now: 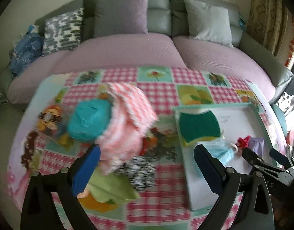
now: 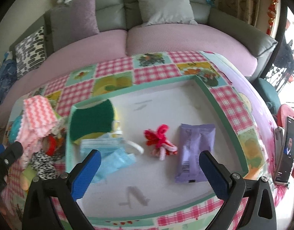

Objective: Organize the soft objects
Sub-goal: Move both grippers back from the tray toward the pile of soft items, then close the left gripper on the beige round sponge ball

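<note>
Two grippers hang over the worktop (image 2: 116,68) with jaws spread wide and nothing between them: the left gripper (image 1: 147,170) above the loose pile, the right gripper (image 2: 149,172) above the shallow tray (image 2: 219,103).

Already in the tray lie a green scouring sponge (image 2: 90,121), a stack of blue face masks (image 2: 108,149), a red and pink pipe-cleaner bundle (image 2: 158,140) and a purple wipes packet (image 2: 194,151). Outside it, to the tray's left, wait a pink chevron cloth (image 1: 125,122), a teal cloth (image 1: 89,121), a black and white fuzzy piece (image 1: 139,172) and a light green cloth (image 1: 112,189), overlapping one another.

The step in hand looks like fetching the next piece from that pile. To do it well, the left jaws should come down on one item only; the fuzzy piece lies on top at the near side and seems the easiest to take cleanly, while the pink cloth drapes over its neighbours and would likely drag them. A bite at the middle of a fold, not a trailing edge, would probably keep the cloth bunched in carrying.

Room in the tray is best at its far right corner and along the near rim, both bare. The raised green rim stands between pile and tray, so a carried cloth must clear it. A phone (image 2: 285,151) stands propped near the worktop's right edge, beside the right gripper's sweep, and the sofa (image 2: 166,36) lies just beyond the far edge.
</note>
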